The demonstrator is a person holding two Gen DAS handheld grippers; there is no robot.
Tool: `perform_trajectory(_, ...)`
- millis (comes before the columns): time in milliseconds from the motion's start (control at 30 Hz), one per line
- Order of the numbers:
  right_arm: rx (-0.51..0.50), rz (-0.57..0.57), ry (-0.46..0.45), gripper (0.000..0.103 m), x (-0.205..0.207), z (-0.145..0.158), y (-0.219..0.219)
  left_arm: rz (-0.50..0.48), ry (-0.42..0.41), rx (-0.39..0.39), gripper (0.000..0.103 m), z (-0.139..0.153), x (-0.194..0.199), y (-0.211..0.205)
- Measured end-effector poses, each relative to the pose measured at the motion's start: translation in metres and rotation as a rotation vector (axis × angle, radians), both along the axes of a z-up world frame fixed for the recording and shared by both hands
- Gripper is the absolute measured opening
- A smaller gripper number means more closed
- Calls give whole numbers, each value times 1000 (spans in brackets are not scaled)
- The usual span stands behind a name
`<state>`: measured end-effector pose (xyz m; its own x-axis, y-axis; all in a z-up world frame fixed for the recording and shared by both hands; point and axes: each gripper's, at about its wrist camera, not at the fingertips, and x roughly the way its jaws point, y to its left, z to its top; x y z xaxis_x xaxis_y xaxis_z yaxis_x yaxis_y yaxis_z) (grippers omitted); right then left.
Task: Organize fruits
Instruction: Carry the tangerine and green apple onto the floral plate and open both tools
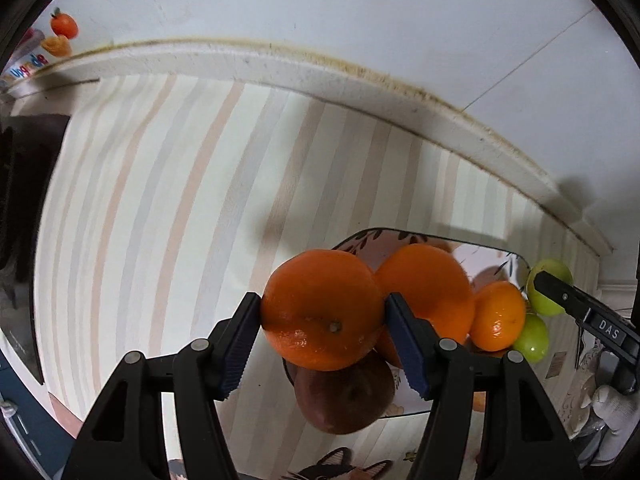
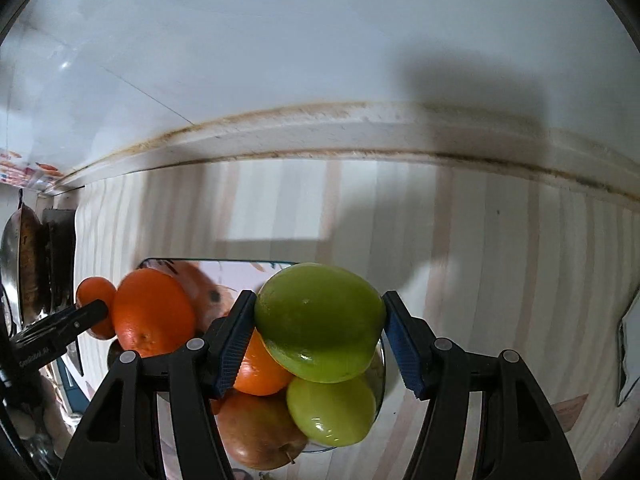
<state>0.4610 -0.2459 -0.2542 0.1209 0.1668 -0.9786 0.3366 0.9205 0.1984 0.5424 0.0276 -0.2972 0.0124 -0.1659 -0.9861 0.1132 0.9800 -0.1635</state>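
Left wrist view: glossy orange (image 1: 322,310), stem scar up, pinched between the left gripper (image 1: 324,312) pads above the fruit tray (image 1: 516,258), while the right gripper (image 2: 320,322) clamps a green apple (image 2: 320,322), apparently clear of the pile.

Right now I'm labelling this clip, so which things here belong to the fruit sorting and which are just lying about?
In the job:
- left gripper, shut on orange
- right gripper, shut on green apple
- tray
- red apple

Lying about:
- striped cloth
- pan
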Motion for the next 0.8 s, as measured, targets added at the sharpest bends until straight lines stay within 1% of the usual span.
perform_trajectory(100,13,-3,1,67,-3,-5,-2,23,17,-17,62,-5,2,4)
perform_trajectory(167,21,-6,13,71,-3,-6,-3,43,36,-33,62,-6,4,6)
perform_trajectory(233,13,-2,12,78,-3,-5,-2,48,47,-38,62,-9,4,8)
perform_trajectory(333,15,-5,15,78,-3,-2,-2,53,61,-56,62,-11,6,10)
perform_trajectory(433,15,-2,15,78,-3,0,-1,49,70,-56,63,-12,7,9)
perform_trajectory(567,11,10,2,78,-3,7,3,38,52,-47,63,-6,5,6)
perform_trajectory(600,14,14,-4,81,-3,9,4,39,44,-51,63,-2,4,6)
perform_trajectory(633,15,17,-7,85,-4,11,5,42,36,-57,65,1,3,7)
perform_trajectory(667,11,21,-12,87,-4,14,7,47,23,-60,67,6,2,8)
perform_trajectory(700,6,27,-16,89,-5,18,9,50,11,-62,72,11,1,9)
perform_trajectory(767,-10,42,-27,94,-8,26,14,52,-17,-56,78,22,-3,11)
perform_trajectory(800,-21,50,-31,95,-10,30,18,47,-38,-47,85,30,-7,10)
